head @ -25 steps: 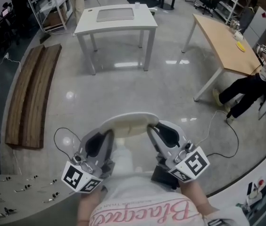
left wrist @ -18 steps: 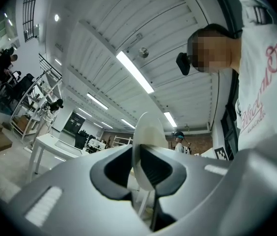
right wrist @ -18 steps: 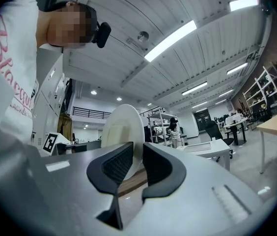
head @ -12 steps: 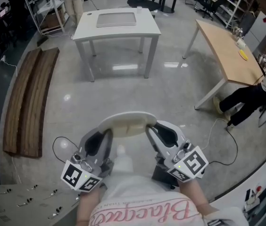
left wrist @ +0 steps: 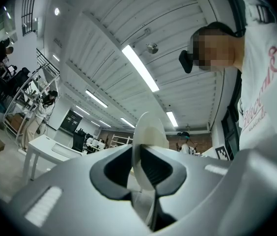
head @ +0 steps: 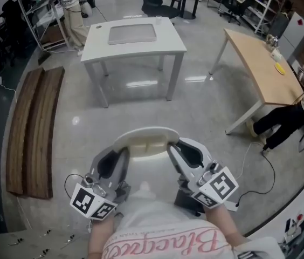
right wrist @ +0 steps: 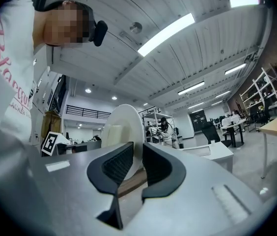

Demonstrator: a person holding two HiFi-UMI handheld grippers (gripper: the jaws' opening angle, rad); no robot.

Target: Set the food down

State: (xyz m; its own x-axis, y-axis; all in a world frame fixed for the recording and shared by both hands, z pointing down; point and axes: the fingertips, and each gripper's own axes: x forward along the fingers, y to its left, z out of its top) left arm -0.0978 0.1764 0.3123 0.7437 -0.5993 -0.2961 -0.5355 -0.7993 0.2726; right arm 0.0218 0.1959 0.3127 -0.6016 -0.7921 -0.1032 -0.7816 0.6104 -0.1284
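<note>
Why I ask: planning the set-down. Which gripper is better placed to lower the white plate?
Neither alone, likely both: left gripper and right gripper each clamp opposite rims of the round white plate, with the white rectangular table straight ahead.

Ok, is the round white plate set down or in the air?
In the air: left tongs and right tongs grip opposite rims of the round white plate above grey floor.

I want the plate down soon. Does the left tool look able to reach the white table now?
Probably not: the white table stands well ahead across the floor, beyond the left tool, which grips the plate. Nothing stands between.
</note>
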